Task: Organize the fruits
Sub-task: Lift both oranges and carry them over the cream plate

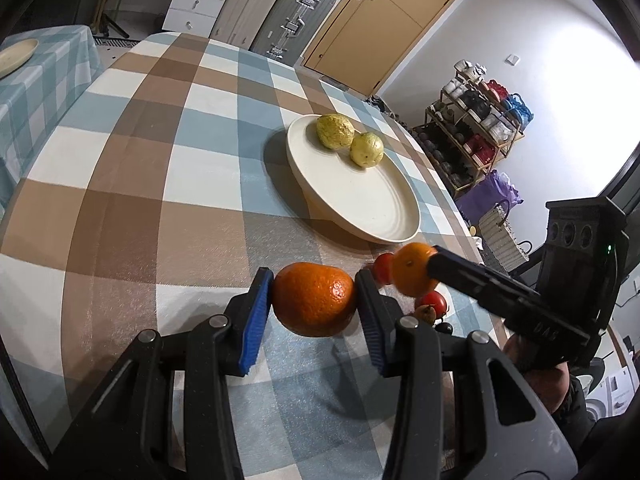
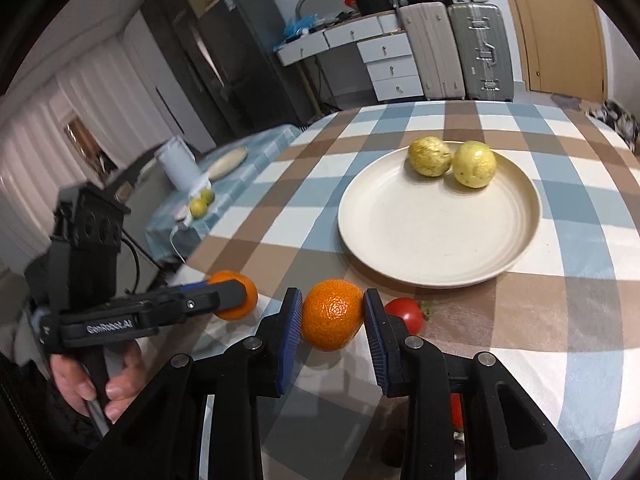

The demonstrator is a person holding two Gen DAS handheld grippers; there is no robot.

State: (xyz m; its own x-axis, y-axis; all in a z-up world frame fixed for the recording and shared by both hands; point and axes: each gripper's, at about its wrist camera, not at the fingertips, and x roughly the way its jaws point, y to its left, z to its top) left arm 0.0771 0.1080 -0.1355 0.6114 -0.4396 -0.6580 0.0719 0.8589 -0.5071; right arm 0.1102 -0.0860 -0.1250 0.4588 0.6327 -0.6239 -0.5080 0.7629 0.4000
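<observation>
A: Left wrist view. Risk: two oranges carried side by side could knock together near the plate [image 1: 384, 216]. Left tongs [image 1: 314, 300] closed narrow on an orange [image 1: 314, 300], over the desk [image 1: 160, 184].

B: Right wrist view. Right tongs [image 2: 332, 314] clamp the second orange [image 2: 332, 314]; a tomato [image 2: 406, 312] sits just beside, easily bumped.
</observation>
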